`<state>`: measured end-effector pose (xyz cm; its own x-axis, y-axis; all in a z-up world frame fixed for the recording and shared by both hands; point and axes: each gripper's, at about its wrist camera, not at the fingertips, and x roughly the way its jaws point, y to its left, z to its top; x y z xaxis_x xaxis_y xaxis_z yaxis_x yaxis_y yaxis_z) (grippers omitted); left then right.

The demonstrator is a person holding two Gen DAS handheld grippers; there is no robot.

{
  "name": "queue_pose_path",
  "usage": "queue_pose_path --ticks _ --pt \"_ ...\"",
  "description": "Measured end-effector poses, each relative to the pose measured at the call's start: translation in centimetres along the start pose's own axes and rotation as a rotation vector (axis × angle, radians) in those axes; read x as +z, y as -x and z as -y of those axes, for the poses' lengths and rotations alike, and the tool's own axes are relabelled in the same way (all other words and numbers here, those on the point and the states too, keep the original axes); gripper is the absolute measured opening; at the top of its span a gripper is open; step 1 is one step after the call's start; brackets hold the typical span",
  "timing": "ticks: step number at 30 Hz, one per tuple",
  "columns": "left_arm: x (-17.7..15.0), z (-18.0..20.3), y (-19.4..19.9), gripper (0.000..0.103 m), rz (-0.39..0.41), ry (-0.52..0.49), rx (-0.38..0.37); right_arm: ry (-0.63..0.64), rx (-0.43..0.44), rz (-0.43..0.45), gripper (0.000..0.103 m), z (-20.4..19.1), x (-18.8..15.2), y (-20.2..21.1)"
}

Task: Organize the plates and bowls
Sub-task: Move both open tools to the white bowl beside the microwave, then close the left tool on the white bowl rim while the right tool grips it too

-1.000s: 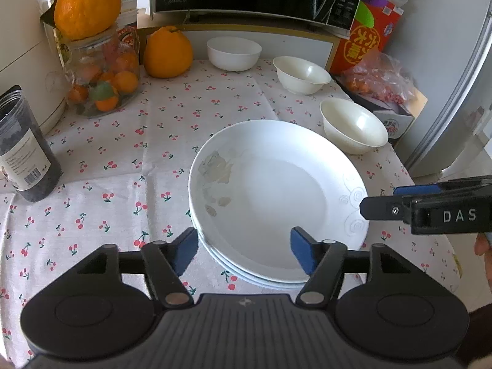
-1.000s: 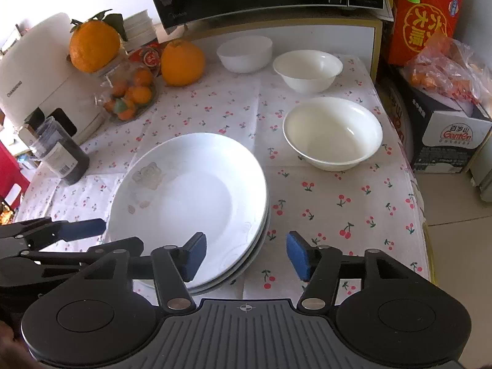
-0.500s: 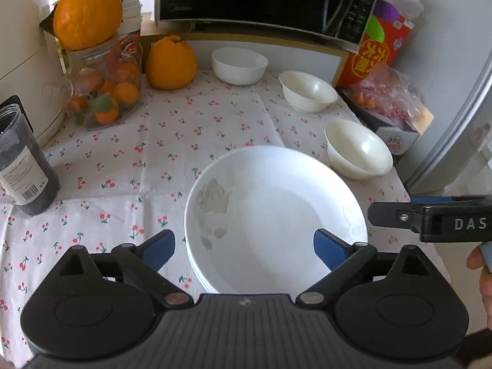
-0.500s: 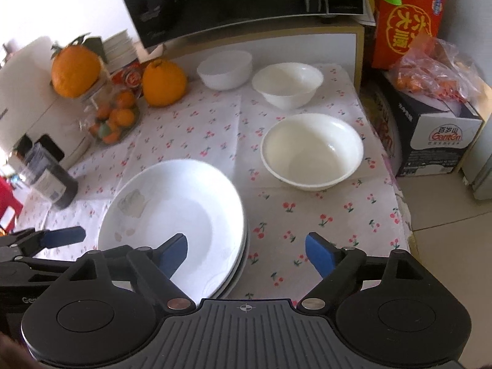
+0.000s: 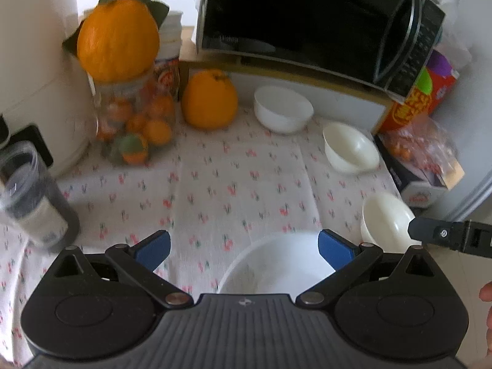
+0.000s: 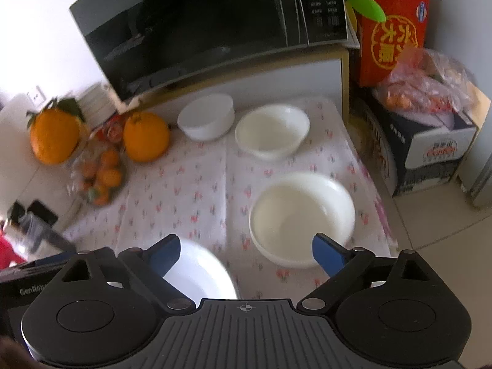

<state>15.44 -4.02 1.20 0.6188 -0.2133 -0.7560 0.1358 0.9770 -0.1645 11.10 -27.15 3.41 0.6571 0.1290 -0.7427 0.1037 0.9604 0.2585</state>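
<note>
Both tongs, left (image 5: 243,247) and right (image 6: 246,250), hang over the cherry-print counter (image 5: 240,178) with jaws opening wide and gripping nothing. The stacked white plates (image 5: 276,264) lie at the near edge beneath them; three white bowls (image 6: 303,218) sit apart toward the far right, below the microwave (image 6: 209,24).

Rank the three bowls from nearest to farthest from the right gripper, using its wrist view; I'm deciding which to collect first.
1. Large bowl, just ahead of the right gripper, right of centre.
2. Middle bowl, farther back, right of centre.
3. Back bowl, below the microwave, about as far; too close to call.
</note>
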Motion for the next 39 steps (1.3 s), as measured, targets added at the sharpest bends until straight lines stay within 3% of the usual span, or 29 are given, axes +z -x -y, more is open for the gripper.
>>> queue_pose_path --ticks 13,22,28,33,39 --pt "7.1 0.5 -6.2 0.102 0.027 0.030 0.053 -0.006 0.000 0.063 0.096 -0.9 8.5 -7.6" --pt "9.8 0.7 -11.9 0.102 0.056 0.057 0.080 -0.011 0.008 0.094 0.096 -0.7 13.0 -14.3" --pt "10.8 1.0 -14.9 0.092 0.053 0.077 0.023 -0.046 0.019 0.076 0.096 0.1 14.4 -17.9" --pt "11.1 1.5 -16.7 0.074 0.029 0.081 -0.022 -0.037 0.007 0.070 0.096 0.2 14.8 -19.9" --pt "11.7 2.2 -17.8 0.061 0.046 0.091 -0.055 -0.006 0.004 0.082 0.092 0.0 15.0 -21.1"
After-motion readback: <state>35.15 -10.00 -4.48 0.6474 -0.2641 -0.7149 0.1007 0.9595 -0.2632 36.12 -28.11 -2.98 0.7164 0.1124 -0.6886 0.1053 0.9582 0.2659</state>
